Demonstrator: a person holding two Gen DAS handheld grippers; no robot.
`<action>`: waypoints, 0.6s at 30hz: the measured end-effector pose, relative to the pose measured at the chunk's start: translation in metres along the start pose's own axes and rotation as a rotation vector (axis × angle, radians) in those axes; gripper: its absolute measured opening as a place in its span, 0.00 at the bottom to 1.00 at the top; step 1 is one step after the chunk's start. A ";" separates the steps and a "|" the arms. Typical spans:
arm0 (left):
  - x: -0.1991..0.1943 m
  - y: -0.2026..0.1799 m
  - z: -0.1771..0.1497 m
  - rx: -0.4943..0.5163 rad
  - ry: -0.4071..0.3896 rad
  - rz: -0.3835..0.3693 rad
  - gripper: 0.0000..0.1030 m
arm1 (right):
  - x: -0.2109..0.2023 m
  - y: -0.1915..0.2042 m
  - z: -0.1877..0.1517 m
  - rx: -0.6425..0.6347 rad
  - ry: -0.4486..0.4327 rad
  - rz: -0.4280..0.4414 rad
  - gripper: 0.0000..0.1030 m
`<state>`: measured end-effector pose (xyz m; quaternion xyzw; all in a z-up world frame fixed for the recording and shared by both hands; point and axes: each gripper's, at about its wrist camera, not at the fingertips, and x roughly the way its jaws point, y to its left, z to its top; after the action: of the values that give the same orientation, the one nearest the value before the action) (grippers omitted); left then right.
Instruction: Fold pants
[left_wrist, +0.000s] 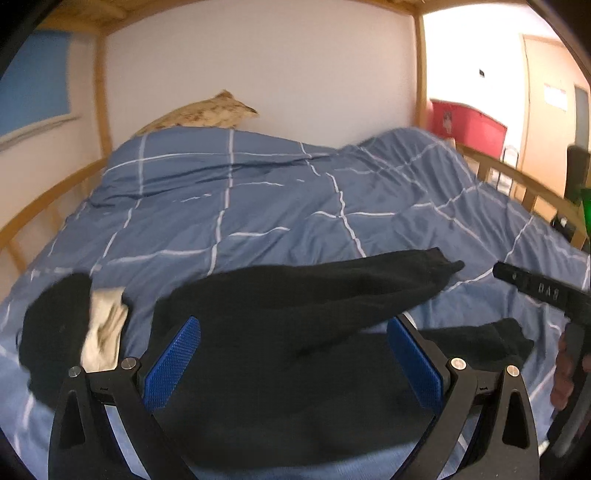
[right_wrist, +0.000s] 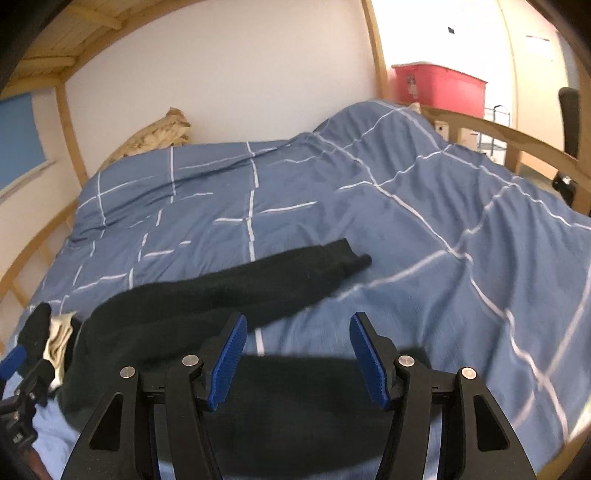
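Black pants (left_wrist: 295, 295) on blue duvet (left_wrist: 258, 199)

Pants (left_wrist: 295, 295) on the duvet (left_wrist: 258, 199) at 6 o'clock, one leg reaching toward 3 o'clock, pillow (left_wrist: 199, 114) behind at 11 o'clock against the wall, storage bin (left_wrist: 469, 125) beyond the bed rail (left_wrist: 517, 181) at 2 o'clock

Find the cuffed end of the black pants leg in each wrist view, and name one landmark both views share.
Left wrist: the cuffed end lies right of centre on the blue checked duvet.
Right wrist: the cuffed end lies just right of centre, beyond the fingers.
Shared landmark: the red storage bin past the bed rail.
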<state>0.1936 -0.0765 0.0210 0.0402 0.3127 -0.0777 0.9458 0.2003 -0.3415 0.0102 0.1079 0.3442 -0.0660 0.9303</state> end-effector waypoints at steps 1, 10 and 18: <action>0.014 -0.005 0.011 0.025 0.015 -0.001 1.00 | 0.009 -0.001 0.007 0.009 0.018 0.005 0.57; 0.114 -0.038 0.061 0.056 0.224 -0.078 1.00 | 0.102 -0.033 0.062 0.121 0.206 -0.014 0.57; 0.176 -0.070 0.092 0.049 0.387 -0.119 1.00 | 0.168 -0.066 0.076 0.210 0.371 -0.025 0.57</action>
<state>0.3746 -0.1783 -0.0121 0.0589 0.4883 -0.1319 0.8606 0.3615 -0.4326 -0.0539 0.2102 0.5020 -0.0923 0.8338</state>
